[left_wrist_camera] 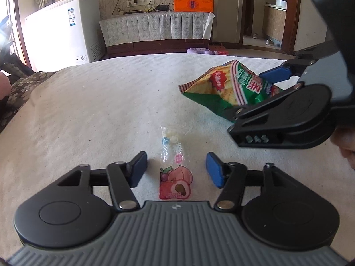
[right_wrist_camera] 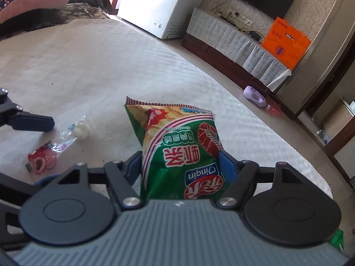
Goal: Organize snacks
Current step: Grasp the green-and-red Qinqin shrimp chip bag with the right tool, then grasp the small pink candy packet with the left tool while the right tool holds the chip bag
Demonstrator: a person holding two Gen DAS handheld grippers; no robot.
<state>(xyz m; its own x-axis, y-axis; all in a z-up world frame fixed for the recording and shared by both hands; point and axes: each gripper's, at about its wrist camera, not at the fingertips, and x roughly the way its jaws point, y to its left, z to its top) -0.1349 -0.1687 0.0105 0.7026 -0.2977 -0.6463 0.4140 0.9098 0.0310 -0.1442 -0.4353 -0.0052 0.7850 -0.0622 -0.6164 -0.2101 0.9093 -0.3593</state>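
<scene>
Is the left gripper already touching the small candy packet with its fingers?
No. The candy packet lies on the white cover between the left gripper's blue fingers, with clear gaps on both sides.

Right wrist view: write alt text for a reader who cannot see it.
A green chip bag stands between the right gripper fingers on a white bedspread. To the left lies a small candy packet, with the left gripper's fingertip beside it.
</scene>
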